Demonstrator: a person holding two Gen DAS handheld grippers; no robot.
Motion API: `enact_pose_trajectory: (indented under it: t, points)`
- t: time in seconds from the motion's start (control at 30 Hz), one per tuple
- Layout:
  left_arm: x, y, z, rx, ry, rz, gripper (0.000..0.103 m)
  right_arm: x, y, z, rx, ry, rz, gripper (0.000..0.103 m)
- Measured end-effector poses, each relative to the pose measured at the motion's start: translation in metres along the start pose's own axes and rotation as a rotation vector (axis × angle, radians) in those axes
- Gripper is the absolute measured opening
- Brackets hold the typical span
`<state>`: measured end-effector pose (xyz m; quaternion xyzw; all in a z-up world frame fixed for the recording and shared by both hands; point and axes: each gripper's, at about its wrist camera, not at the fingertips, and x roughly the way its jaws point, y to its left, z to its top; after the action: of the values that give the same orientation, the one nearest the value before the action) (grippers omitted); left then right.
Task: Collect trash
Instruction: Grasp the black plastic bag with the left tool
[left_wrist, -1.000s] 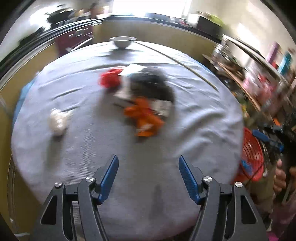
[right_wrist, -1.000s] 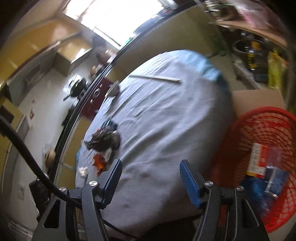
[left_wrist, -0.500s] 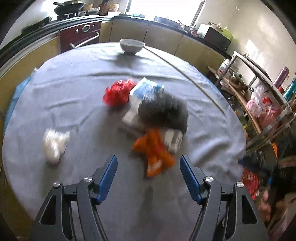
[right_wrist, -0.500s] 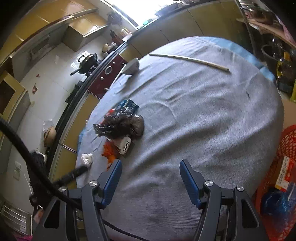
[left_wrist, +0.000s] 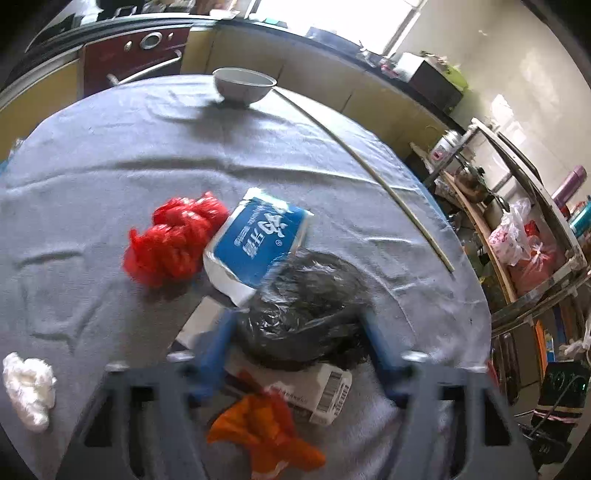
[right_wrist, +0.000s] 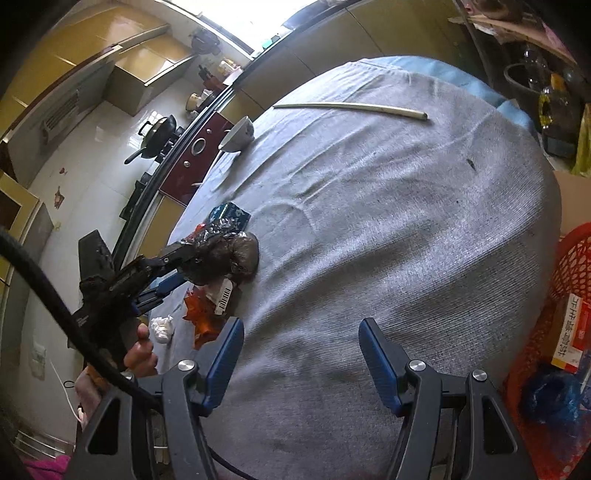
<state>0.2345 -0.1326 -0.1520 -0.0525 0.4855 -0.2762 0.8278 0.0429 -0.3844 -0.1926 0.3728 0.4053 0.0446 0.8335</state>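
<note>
The left gripper (left_wrist: 299, 325) is set around the crumpled black plastic bag (left_wrist: 310, 310). Its jaws have just been closing, with the bag between them; whether the pads already press on it cannot be told through the blur. The right gripper (right_wrist: 301, 354) is held partly open and empty above bare grey cloth at the near edge of the round table (right_wrist: 406, 221).

A blue-and-white packet (left_wrist: 258, 243) bears white printed characters that are not clearly legible. A barcode is printed on the white carton (left_wrist: 328, 395) beneath the bag. Red characters are printed on the box (right_wrist: 570, 336) inside the red basket (right_wrist: 572, 266), just off the table's right edge.

The red bag (left_wrist: 173, 240), orange wrapper (left_wrist: 266, 432) and white tissue wad (left_wrist: 27, 387) are grouped toward the left edge. A bowl (left_wrist: 243, 85) and a thin stick (left_wrist: 369, 170) are placed at the far edge. The middle and right of the cloth are unobstructed.
</note>
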Motion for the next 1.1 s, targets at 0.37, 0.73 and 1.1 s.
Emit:
enact_pose_trajectory:
  t: [0.37,0.73,1.1]
  points:
    - [-0.071,-0.010,0.002,0.078,-0.170,-0.026,0.002,0.016,0.029,0.009,-0.094,0.012,0.012,0.068]
    - [-0.065,-0.006,0.006,0.066,-0.093,-0.063,0.080,0.032,0.056,0.010,-0.147,0.016,0.039,0.068]
    - [0.023,-0.039,0.001,0.109,0.071,0.035,0.041,0.017,0.024,0.008,-0.068,-0.009,0.030,0.068]
